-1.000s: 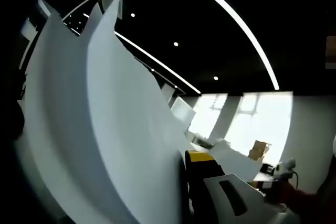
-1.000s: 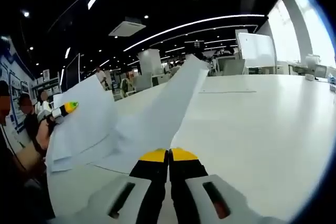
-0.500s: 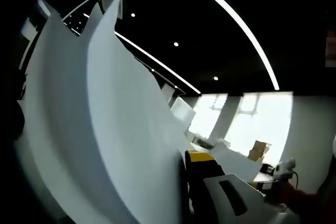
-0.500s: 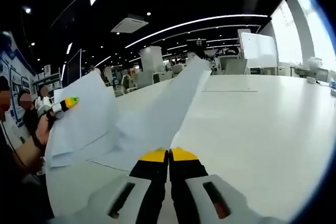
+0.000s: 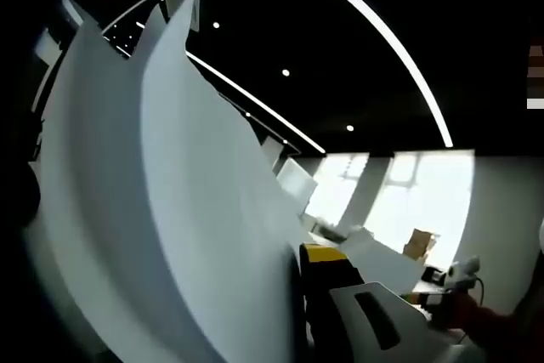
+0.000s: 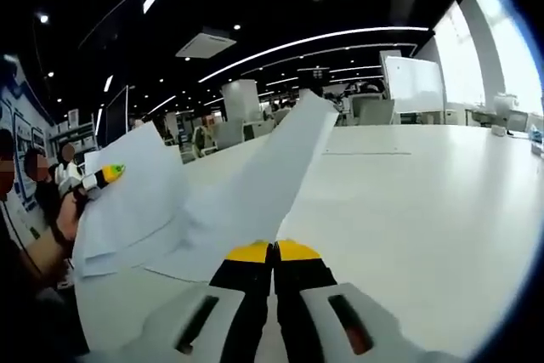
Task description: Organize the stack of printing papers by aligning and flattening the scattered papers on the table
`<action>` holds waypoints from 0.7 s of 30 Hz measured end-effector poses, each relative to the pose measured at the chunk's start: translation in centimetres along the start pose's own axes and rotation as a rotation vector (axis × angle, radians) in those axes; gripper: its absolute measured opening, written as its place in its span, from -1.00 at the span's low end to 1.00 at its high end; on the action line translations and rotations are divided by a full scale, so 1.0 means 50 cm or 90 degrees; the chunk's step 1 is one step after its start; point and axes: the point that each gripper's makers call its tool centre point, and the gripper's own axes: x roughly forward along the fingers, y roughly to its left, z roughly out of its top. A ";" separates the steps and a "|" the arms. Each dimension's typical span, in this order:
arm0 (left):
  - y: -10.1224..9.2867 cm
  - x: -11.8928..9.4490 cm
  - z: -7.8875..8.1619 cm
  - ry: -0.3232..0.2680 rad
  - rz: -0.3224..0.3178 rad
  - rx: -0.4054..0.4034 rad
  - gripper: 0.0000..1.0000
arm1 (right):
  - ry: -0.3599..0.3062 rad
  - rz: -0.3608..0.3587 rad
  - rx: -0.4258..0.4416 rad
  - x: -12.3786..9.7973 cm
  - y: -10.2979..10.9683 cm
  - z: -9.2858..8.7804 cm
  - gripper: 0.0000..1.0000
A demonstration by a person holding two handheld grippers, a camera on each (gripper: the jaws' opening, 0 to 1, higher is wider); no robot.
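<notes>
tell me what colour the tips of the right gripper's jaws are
Yellow, on black jaws. The right gripper shows it best in the right gripper view, shut on the white papers.

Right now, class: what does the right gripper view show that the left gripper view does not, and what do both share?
Right gripper view alone: the broad white table, the shut right gripper pinching the papers, and the left gripper at their far edge. Left gripper view alone: bright windows and a cardboard box. Both share the lifted white papers and ceiling light strips.

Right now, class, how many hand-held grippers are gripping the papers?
2. The right hand-held gripper pinches the papers' near edge; the left hand-held gripper grips their far-left edge. Sheets hide one left jaw.
</notes>
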 end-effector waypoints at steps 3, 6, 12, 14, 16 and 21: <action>-0.001 0.000 0.000 0.000 -0.001 -0.001 -0.77 | 0.004 -0.021 -0.039 -0.003 -0.007 0.001 -1.00; 0.000 0.000 0.000 -0.001 -0.001 -0.001 -0.77 | -0.003 -0.019 -0.038 -0.003 -0.005 0.007 -1.00; 0.000 0.000 0.000 -0.002 -0.001 -0.001 -0.77 | -0.009 -0.023 -0.051 -0.004 -0.007 0.016 -1.00; 0.000 0.001 0.000 -0.002 -0.001 -0.002 -0.77 | -0.013 -0.025 -0.053 -0.005 -0.009 0.021 -1.00; 0.000 0.001 0.000 -0.002 -0.001 -0.002 -0.77 | -0.017 -0.027 -0.054 -0.007 -0.012 0.026 -1.00; 0.000 0.001 0.001 -0.003 -0.002 -0.002 -0.77 | -0.027 -0.031 -0.047 -0.012 -0.019 0.034 -1.00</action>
